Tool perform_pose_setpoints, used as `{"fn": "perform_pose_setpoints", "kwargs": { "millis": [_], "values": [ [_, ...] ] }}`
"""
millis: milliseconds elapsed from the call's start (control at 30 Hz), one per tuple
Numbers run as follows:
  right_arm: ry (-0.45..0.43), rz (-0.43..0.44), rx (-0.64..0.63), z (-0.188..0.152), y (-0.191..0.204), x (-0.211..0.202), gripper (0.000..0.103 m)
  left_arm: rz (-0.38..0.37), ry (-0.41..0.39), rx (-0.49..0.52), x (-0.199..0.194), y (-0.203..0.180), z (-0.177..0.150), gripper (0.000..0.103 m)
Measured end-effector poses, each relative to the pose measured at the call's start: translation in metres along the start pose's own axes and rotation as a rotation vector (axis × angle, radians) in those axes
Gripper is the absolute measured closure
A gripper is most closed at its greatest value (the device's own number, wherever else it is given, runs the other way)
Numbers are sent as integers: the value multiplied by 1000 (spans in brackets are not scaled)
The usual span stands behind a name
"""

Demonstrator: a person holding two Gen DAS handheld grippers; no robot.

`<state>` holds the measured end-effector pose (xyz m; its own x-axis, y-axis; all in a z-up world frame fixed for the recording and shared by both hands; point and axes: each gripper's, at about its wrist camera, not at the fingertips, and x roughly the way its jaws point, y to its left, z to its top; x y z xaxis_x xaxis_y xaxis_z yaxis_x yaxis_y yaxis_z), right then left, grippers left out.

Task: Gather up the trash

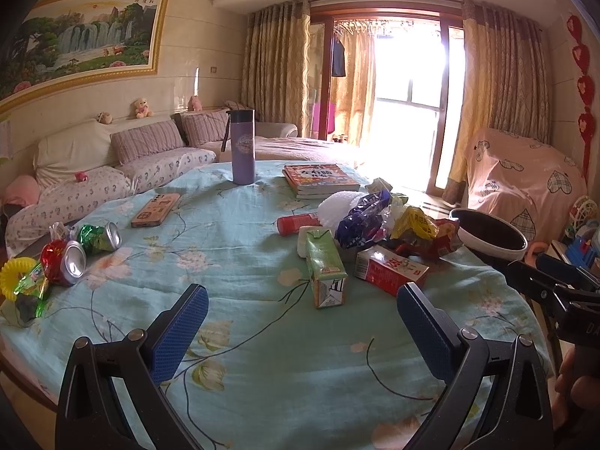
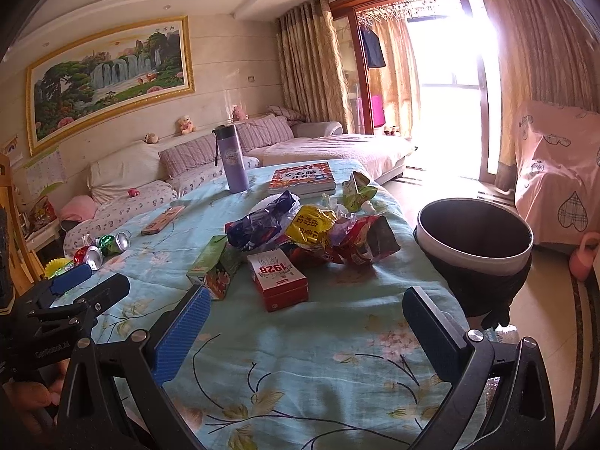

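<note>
Trash lies on a table under a light blue floral cloth. A green drink carton stands just ahead of my open, empty left gripper. A red box lies right of it; in the right wrist view the red box lies ahead of my open, empty right gripper. Crumpled blue, yellow and red snack wrappers pile behind the cartons. Two crushed cans lie at the table's left. A white bin with a black liner stands beside the table's right edge.
A purple flask, a stack of books and a phone lie at the back of the table. A yellow ring toy is at the left edge. A sofa runs behind the table.
</note>
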<state>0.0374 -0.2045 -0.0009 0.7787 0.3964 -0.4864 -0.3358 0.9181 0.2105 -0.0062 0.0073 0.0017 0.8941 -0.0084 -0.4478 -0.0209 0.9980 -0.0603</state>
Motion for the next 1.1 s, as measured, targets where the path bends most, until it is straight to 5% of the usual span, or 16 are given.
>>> {"fn": "perform_pose_setpoints", "kwargs": {
  "millis": [300, 733, 1100],
  "values": [
    [18, 19, 8, -2, -2, 4, 0, -8, 25, -9, 7, 3, -1, 2],
    [148, 142, 22, 1, -9, 48, 1, -15, 188, -11, 65, 2, 14, 7],
    [292, 220, -19, 9, -9, 105, 17, -52, 279, -20, 122, 3, 35, 12]
  ]
}}
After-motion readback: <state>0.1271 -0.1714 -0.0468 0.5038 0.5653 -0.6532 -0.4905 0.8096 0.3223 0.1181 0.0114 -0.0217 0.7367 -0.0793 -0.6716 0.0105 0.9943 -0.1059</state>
